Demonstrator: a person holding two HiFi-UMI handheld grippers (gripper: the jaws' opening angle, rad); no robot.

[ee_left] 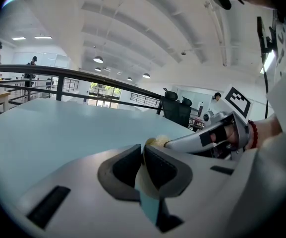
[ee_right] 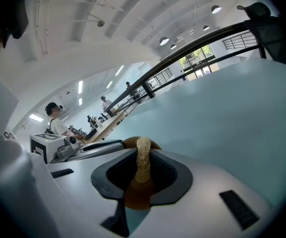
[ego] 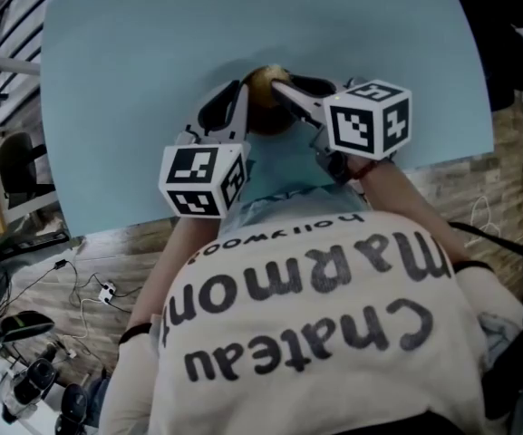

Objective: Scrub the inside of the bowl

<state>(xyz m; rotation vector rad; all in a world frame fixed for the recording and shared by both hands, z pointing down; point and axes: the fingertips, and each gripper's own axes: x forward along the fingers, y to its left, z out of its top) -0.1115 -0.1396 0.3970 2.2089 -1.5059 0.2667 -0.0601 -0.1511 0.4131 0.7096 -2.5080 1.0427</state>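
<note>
A brown bowl point(ego: 263, 107) stands on the light blue table point(ego: 134, 80) close to its near edge. My left gripper point(ego: 234, 93) is shut on the bowl's left rim; in the left gripper view the thin pale wall of the bowl point(ee_left: 145, 180) stands pinched between the pads of that gripper point(ee_left: 143, 155). My right gripper point(ego: 288, 89) comes in from the right over the bowl. It point(ee_right: 143, 155) is shut on a pale fibrous scrubber point(ee_right: 143, 157), with the brown bowl point(ee_right: 137, 195) right below and behind. The scrubber's tip point(ee_left: 157, 142) shows beside the right gripper point(ee_left: 202, 138).
The table's near edge point(ego: 270, 202) runs just under my arms. Beyond the table's far side runs a dark railing point(ee_left: 58, 76). An office chair point(ee_left: 177, 110) stands past the right corner. People stand at desks in the distance point(ee_right: 58, 125). Cables lie on the floor point(ego: 89, 288) at the left.
</note>
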